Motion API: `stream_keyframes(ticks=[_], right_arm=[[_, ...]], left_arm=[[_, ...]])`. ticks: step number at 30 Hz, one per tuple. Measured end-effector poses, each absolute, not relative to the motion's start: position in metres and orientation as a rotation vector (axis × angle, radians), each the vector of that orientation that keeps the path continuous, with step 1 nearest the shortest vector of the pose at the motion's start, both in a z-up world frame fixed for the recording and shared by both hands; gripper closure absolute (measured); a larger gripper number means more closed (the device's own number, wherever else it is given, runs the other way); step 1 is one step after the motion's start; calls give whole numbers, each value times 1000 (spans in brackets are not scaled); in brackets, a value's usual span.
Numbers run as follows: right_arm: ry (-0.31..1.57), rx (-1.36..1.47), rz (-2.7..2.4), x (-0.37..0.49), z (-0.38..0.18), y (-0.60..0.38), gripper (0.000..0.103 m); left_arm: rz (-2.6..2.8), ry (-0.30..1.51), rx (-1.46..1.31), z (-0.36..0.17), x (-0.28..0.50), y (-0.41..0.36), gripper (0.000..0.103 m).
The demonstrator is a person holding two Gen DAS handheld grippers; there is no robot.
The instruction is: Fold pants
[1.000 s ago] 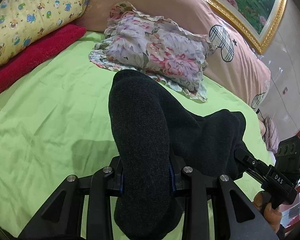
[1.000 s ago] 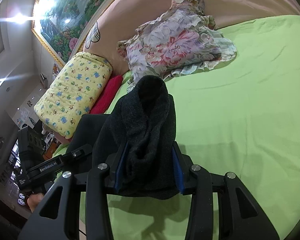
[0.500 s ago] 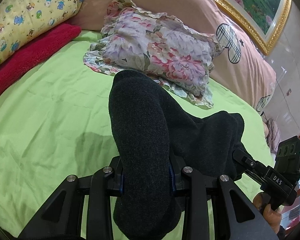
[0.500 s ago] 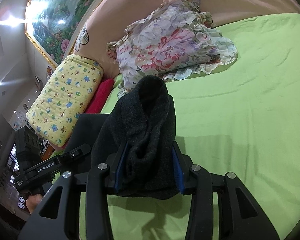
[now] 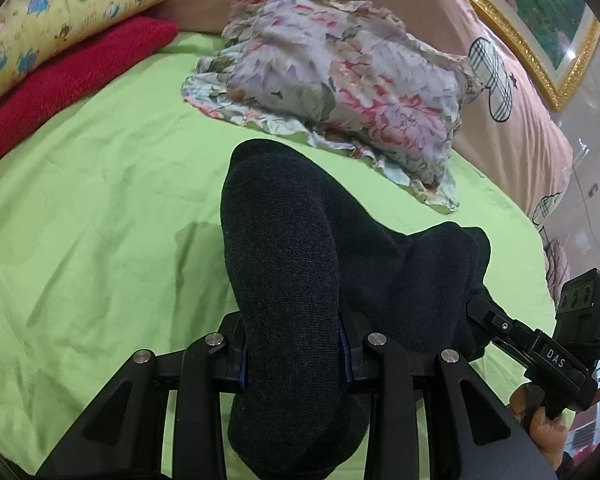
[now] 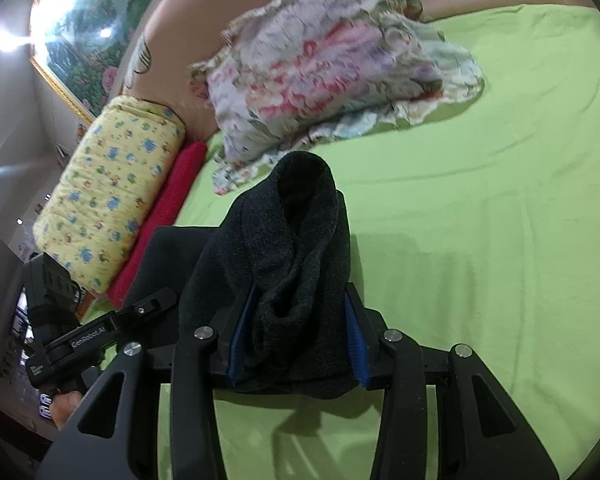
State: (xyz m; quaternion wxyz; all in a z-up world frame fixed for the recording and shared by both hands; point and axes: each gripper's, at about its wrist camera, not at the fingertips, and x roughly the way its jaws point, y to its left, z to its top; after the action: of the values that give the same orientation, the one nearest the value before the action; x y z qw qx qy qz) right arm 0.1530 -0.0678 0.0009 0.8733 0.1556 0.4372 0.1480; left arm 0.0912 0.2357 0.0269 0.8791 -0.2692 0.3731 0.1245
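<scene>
Two handheld grippers are carrying dark pants point(image 5: 284, 280) above a green bedsheet point(image 5: 100, 200), near a floral pillow point(image 5: 340, 80). The thick bunched cloth could be slipping free, since both sets of jaws have just been easing wider. The left gripper point(image 5: 292, 354) is clamping one fold of fabric between its pads; the right gripper point(image 6: 296, 344) is clamping another bunch, the cloth spanning between them.

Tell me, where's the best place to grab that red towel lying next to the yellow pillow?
Probably its long free edge on the green sheet, coming from the open bed side. The red towel lies flat with the yellow pillow along its far side, so only the near edge is exposed. Both grippers are busy holding the dark pants.
</scene>
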Motion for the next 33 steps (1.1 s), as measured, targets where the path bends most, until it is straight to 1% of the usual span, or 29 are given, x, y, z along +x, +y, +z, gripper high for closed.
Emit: stream_keyframes(ticks=[2,3,11,12,24,26,29,31,33], right_arm=[[916,294,274,153,-1,-70,54],[918,275,259,153,-3,-71,54],[914,157,204,150,-7,-75,54],[909,144,198,150,-7,-75,54],[884,143,166,137,0,-83,53],[885,147,168,134,3,-84,52],[869,137,182,126,9,-81,51],[859,129,191,121,12,-79,51],[849,115,206,116,16,-74,48]], left_arm=[[253,778,-571,23,90,237,60],[261,780,-573,22,89,238,53],[283,788,-581,6,81,240,36],[288,789,-583,5,80,241,32],[309,803,-516,15,60,229,29],[307,809,-497,16,55,224,29],[310,807,-458,20,46,215,29],[319,805,-422,24,41,208,26],[326,800,-401,26,36,204,23]])
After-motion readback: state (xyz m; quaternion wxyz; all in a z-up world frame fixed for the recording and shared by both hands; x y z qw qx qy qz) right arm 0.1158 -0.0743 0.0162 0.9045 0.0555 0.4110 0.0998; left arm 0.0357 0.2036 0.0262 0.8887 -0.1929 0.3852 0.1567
